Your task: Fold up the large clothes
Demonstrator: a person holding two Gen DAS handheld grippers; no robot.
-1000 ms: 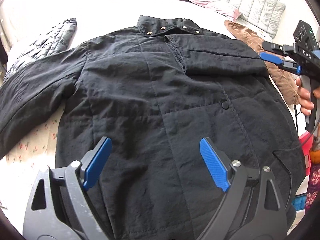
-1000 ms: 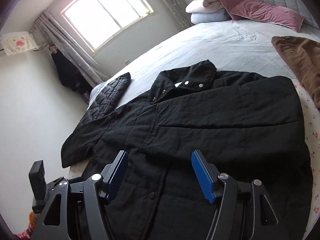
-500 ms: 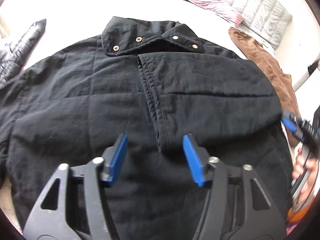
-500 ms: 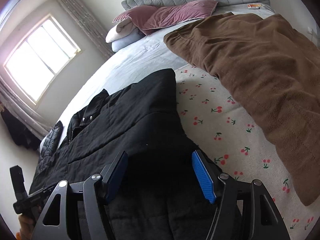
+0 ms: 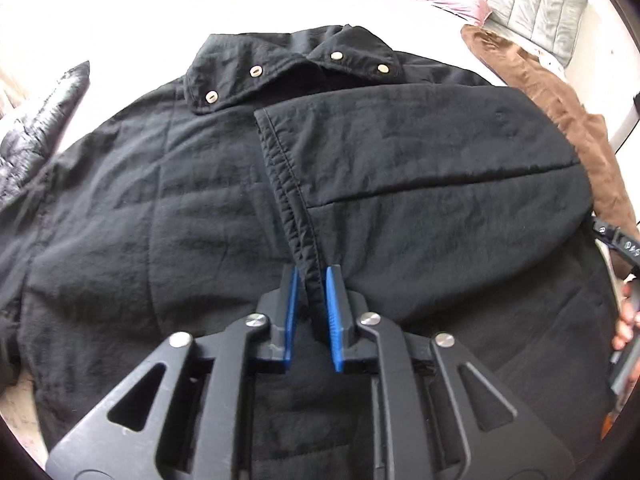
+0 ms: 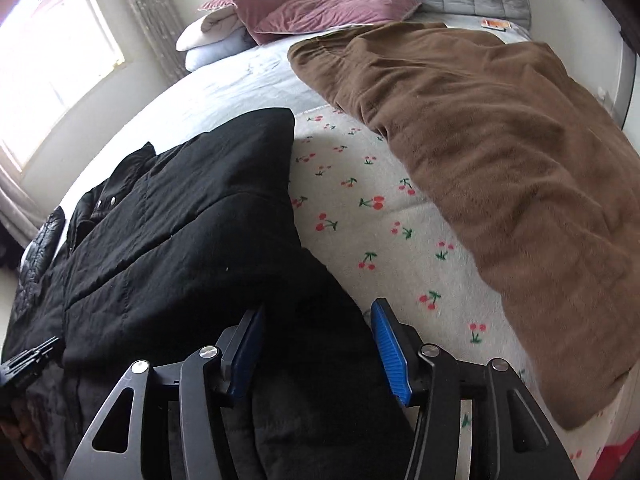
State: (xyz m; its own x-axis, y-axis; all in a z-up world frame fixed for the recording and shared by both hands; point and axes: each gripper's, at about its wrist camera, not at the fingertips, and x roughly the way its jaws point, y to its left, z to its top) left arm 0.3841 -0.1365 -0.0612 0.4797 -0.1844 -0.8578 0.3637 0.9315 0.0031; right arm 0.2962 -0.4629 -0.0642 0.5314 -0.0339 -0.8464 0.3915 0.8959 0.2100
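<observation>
I see a bed (image 6: 248,80) carrying the black jacket (image 5: 200,208), a brown garment (image 6: 500,160), a cherry-print sheet (image 6: 360,220) and pink pillows (image 6: 320,12).

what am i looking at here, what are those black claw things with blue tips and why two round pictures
Each claw is a hand-held gripper carried by a person, with a fisheye camera looking along its fingers; that gives the two round pictures. In the left-hand view, the left hand-held gripper is closing its blue pads on the stitched cuff of a sleeve folded across a black jacket spread on a bed. In the right-hand view, the right hand-held gripper is closing around the jacket's side edge, pads not yet pressing. Beside the jacket lie a cherry-print sheet and a brown garment.
</observation>
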